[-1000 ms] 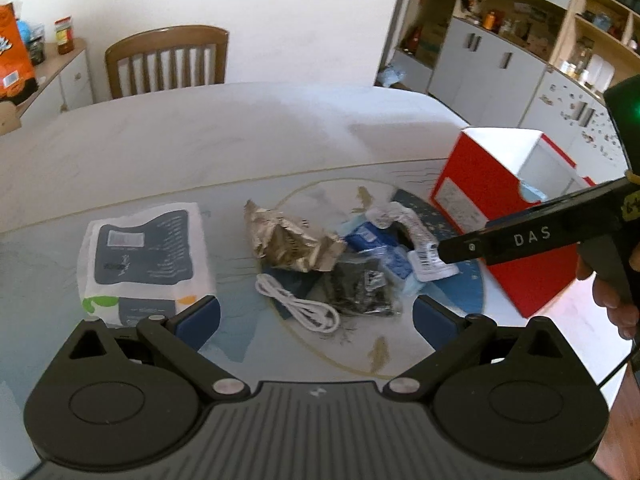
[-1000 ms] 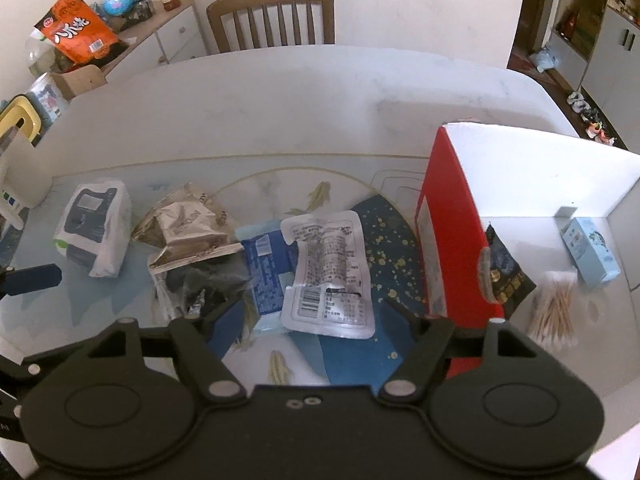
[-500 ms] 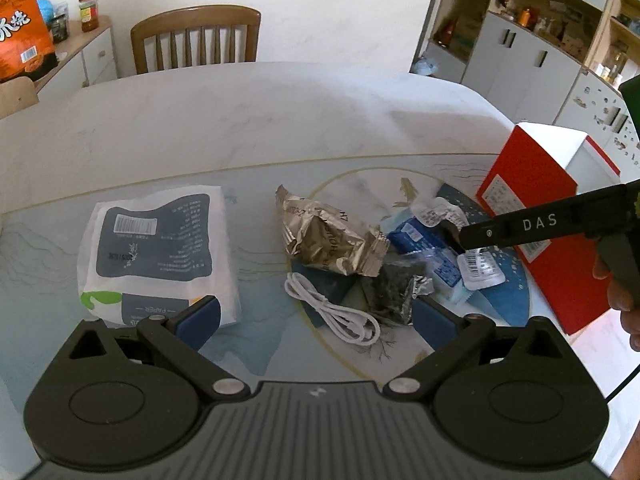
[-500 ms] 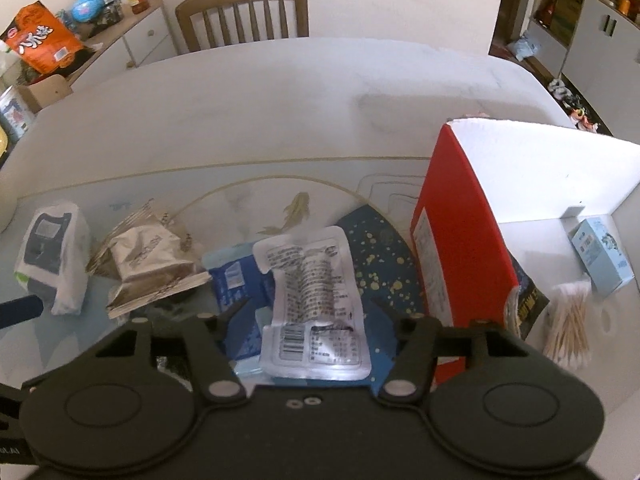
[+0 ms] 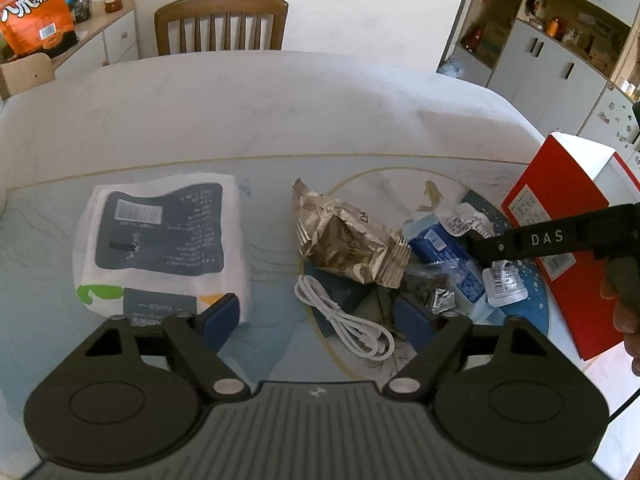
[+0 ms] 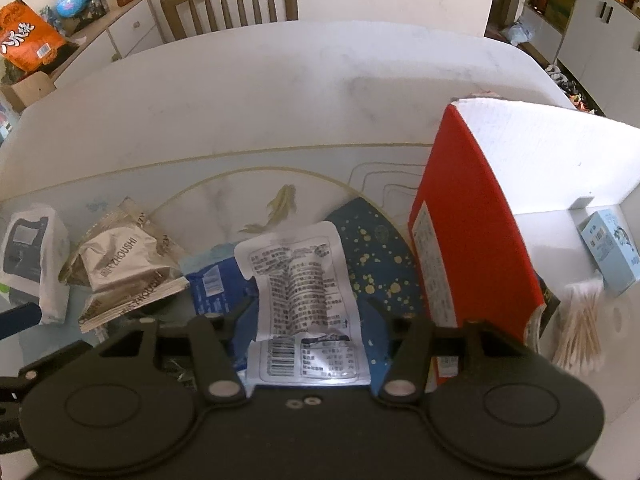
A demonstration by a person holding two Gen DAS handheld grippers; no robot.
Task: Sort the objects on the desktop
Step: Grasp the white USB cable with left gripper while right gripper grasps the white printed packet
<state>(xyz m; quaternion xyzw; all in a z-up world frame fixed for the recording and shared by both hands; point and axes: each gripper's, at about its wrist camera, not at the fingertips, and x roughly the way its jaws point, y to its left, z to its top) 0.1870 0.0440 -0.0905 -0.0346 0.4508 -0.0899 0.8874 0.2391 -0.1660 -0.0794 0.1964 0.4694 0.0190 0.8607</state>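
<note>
A pile lies on the table: a white tissue pack [image 5: 160, 248], a crumpled gold snack bag [image 5: 348, 240], a white cable [image 5: 348, 324], a blue packet [image 5: 444, 252], a dark packet [image 5: 432, 296] and a clear printed sachet [image 6: 304, 284]. My left gripper [image 5: 320, 316] is open and empty above the cable. My right gripper [image 6: 312, 312] is open, its fingers on either side of the clear sachet; it also shows in the left wrist view [image 5: 480, 248]. A red box [image 6: 472, 232] stands on the right.
Inside the red box lie a light blue carton [image 6: 608, 248], cotton swabs [image 6: 576, 328] and a dark packet [image 6: 550, 300]. A wooden chair [image 5: 220, 24] stands behind the table. A sideboard with an orange bag [image 5: 36, 8] is at the far left. Cabinets [image 5: 560, 52] are at the right.
My left gripper has shifted left, bringing the tissue pack closer to centre. My right gripper has moved down and forward over the clear sachet, which now lies between its fingers.
</note>
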